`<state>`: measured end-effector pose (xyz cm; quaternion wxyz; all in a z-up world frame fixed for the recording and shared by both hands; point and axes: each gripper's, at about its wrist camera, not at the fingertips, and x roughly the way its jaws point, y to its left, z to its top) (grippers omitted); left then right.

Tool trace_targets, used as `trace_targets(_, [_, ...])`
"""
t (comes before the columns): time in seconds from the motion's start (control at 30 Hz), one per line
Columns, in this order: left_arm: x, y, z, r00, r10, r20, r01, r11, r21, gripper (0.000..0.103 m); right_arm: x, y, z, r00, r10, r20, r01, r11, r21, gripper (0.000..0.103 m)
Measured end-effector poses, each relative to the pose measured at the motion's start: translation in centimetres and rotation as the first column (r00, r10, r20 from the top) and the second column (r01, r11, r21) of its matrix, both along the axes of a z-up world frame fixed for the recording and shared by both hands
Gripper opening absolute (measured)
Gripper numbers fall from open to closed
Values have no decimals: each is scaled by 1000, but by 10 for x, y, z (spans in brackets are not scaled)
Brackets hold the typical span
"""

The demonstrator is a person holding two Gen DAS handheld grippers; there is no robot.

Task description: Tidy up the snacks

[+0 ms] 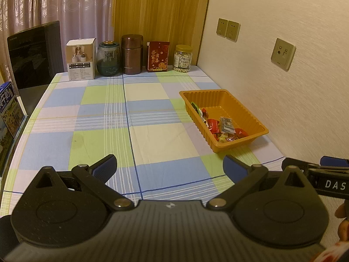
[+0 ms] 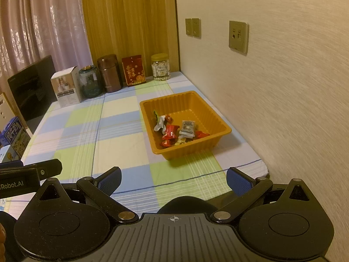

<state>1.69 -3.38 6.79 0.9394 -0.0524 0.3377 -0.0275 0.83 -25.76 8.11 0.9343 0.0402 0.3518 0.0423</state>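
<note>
Both the left claw (image 1: 170,167) and the right claw (image 2: 173,180) stood apart, empty. Snacks (image 2: 177,131) lay in the tray (image 2: 189,150) at one o'clock; light, crinkly, slippery wrappers probably grip best at their twisted ends.

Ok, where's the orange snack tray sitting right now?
The orange snack tray sits on the checked tablecloth at the table's right side, close to the wall with the sockets, ahead of the open right gripper; both views show it.
</note>
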Motion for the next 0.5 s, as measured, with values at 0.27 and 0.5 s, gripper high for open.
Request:
trace_targets(0.27, [0, 0, 0, 1000, 0, 0, 0, 1000, 0, 103, 0, 0, 0, 1000, 1, -1, -1, 1000, 0, 102])
trace_targets(0.5, [0, 0, -1, 1000, 0, -1, 0, 1000, 1, 103, 1, -1, -1, 1000, -1, -2, 1, 1000, 1, 102])
